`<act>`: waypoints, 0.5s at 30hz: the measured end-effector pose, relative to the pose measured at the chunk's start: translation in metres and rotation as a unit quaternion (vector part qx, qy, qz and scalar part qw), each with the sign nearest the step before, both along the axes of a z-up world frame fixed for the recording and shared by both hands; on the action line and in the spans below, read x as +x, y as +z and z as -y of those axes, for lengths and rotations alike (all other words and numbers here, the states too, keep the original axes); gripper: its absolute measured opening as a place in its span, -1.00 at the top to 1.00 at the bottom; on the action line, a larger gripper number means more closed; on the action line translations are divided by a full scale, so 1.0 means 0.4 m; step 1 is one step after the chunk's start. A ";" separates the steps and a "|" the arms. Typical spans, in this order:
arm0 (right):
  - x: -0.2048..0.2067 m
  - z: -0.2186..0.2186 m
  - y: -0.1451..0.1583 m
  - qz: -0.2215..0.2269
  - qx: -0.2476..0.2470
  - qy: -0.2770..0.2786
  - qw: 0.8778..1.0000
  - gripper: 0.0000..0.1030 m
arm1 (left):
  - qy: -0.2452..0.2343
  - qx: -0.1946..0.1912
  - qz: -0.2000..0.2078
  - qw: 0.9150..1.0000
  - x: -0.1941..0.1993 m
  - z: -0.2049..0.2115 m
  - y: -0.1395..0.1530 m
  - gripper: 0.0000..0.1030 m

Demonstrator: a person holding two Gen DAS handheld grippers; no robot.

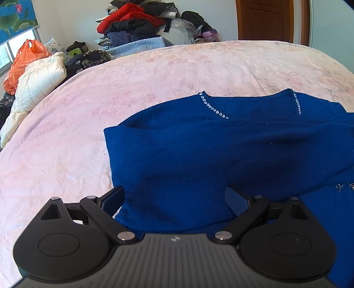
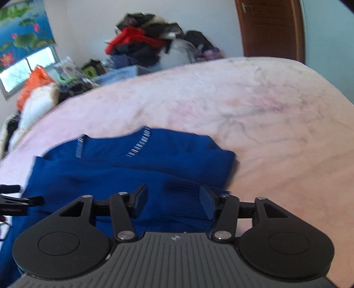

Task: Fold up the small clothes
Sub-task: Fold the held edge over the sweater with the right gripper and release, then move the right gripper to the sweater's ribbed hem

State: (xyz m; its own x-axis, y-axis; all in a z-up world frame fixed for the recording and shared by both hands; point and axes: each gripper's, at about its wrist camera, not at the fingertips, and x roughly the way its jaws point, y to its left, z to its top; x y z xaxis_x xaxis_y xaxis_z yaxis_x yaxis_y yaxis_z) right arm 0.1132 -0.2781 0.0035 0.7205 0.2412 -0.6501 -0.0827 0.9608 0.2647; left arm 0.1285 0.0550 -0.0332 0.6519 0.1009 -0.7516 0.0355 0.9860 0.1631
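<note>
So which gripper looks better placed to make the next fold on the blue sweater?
Left, probably. The left gripper stands open astride the blue sweater at its near edge, in a sharp view. The right gripper is open too, over the sweater's other side, but its view is motion-blurred.

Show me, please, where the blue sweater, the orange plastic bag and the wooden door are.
blue sweater (image 1: 221, 155): left wrist view, middle of its folded body.
orange plastic bag (image 1: 22, 59): left wrist view, its crumpled side, far left by the window.
wooden door (image 1: 265, 20): left wrist view, its brown panel, top right.
</note>
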 end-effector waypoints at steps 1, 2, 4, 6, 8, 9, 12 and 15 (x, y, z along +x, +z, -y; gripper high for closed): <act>-0.007 -0.014 0.007 0.002 -0.009 0.009 1.000 -0.46 | 0.000 -0.003 -0.001 1.000 0.000 0.001 0.000 -0.90; -0.007 -0.024 0.002 -0.003 -0.028 0.014 1.000 -0.63 | 0.000 -0.006 -0.001 1.000 -0.003 0.002 0.001 -0.90; 0.009 -0.033 -0.023 -0.037 -0.073 0.000 0.997 -0.65 | -0.001 -0.010 0.000 1.000 -0.009 0.006 0.005 -0.90; 0.007 -0.030 -0.036 -0.051 -0.103 -0.028 0.993 -0.64 | -0.003 -0.009 0.003 1.000 -0.019 0.010 0.011 -0.90; -0.016 -0.028 -0.027 -0.040 -0.102 -0.035 0.993 -0.65 | -0.005 -0.006 0.006 1.000 -0.028 0.015 0.015 -0.90; -0.031 -0.028 -0.020 -0.032 -0.092 -0.034 0.995 -0.65 | -0.004 -0.005 0.006 1.000 -0.032 0.017 0.017 -0.90; -0.071 -0.041 -0.002 -0.014 -0.081 -0.032 0.996 -0.74 | -0.003 -0.007 0.009 1.000 -0.047 0.021 0.020 -0.90; -0.101 -0.070 0.005 -0.010 -0.079 -0.004 0.997 -0.82 | -0.003 -0.012 0.006 1.000 -0.064 0.024 0.017 -0.90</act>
